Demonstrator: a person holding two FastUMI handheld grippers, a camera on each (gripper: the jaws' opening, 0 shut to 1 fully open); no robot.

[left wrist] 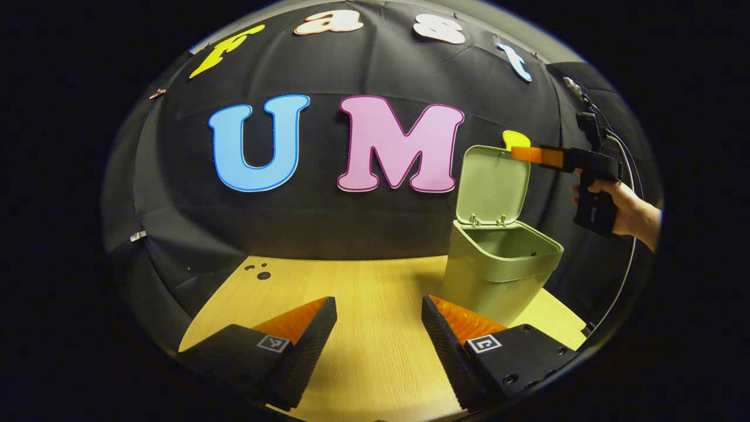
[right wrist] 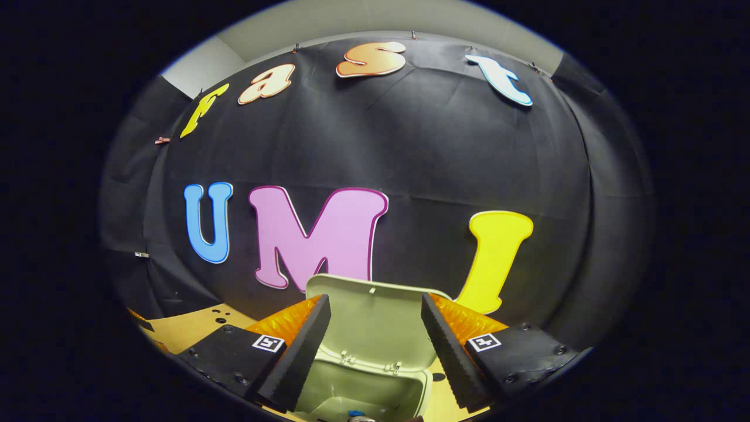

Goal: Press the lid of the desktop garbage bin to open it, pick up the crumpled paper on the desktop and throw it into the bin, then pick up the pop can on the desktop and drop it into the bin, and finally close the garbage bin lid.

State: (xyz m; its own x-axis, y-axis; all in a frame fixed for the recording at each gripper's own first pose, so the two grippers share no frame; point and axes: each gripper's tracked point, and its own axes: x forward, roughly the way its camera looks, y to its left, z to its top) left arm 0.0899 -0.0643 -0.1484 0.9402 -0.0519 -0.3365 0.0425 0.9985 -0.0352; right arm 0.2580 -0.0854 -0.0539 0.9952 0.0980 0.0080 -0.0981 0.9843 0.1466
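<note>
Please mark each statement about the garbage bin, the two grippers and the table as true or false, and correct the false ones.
1. The lid of the garbage bin stands open, upright on its hinge. True.
2. The left gripper is shut on a crumpled paper. False: its fingers are spread apart with nothing between them, above the wooden table.
3. The right gripper is above the open bin, looking down into it. True.
4. The bin lies on its side on the table. False: it stands upright.
5. In the left gripper view, a hand holds the other gripper up near the top edge of the lid. True.
</note>
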